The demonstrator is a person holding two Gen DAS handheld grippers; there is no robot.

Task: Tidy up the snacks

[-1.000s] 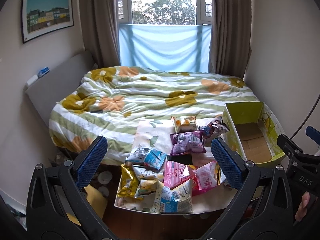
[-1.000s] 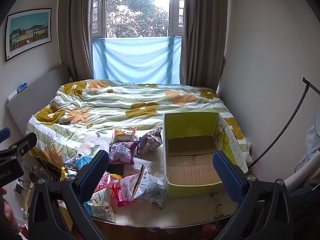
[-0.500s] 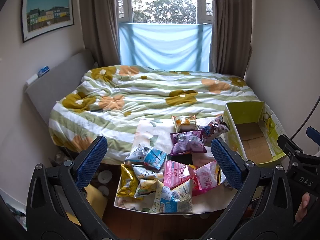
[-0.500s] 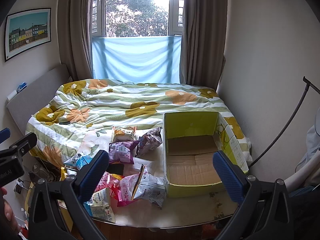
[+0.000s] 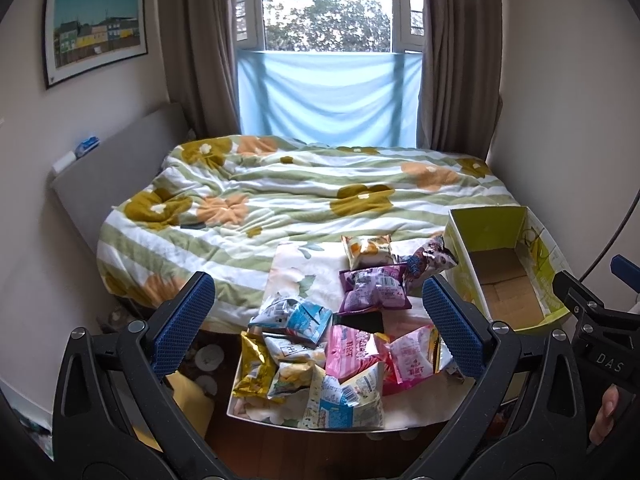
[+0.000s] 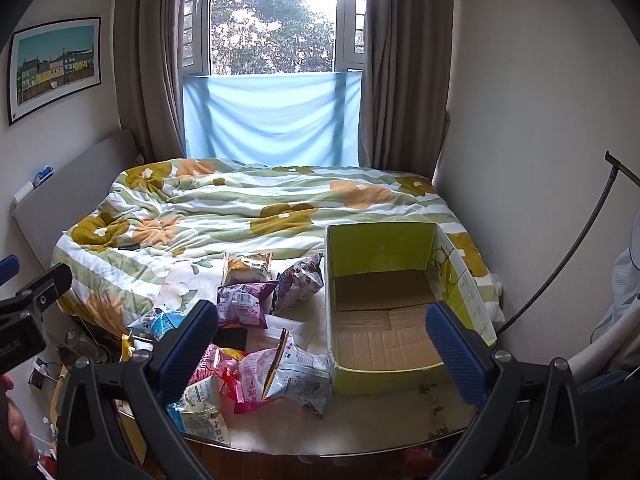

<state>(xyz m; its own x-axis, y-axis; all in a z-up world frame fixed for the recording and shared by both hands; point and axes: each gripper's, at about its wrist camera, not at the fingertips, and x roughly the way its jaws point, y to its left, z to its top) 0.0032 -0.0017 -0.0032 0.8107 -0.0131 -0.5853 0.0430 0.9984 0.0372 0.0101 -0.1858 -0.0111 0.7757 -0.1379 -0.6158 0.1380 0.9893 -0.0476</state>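
Bed point(image 6: 256, 204) with floral duvet fills the room's far side, a white table point(image 6: 360, 420) at its foot bearing an empty green cardboard box point(image 6: 380, 240) at right and scattered snack packets point(image 5: 352, 352) at left, with left gripper point(image 5: 320, 328) and right gripper point(image 6: 320, 348) both spread wide above, grasping nothing.

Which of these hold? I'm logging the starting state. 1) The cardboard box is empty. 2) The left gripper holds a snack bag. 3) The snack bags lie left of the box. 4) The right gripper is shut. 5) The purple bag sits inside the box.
1) True: the cardboard box shows only its bare floor.
2) False: the left gripper is open and holds nothing.
3) True: the snack bags lie left of it.
4) False: the right gripper is open.
5) False: the purple bag lies on the table outside the box.
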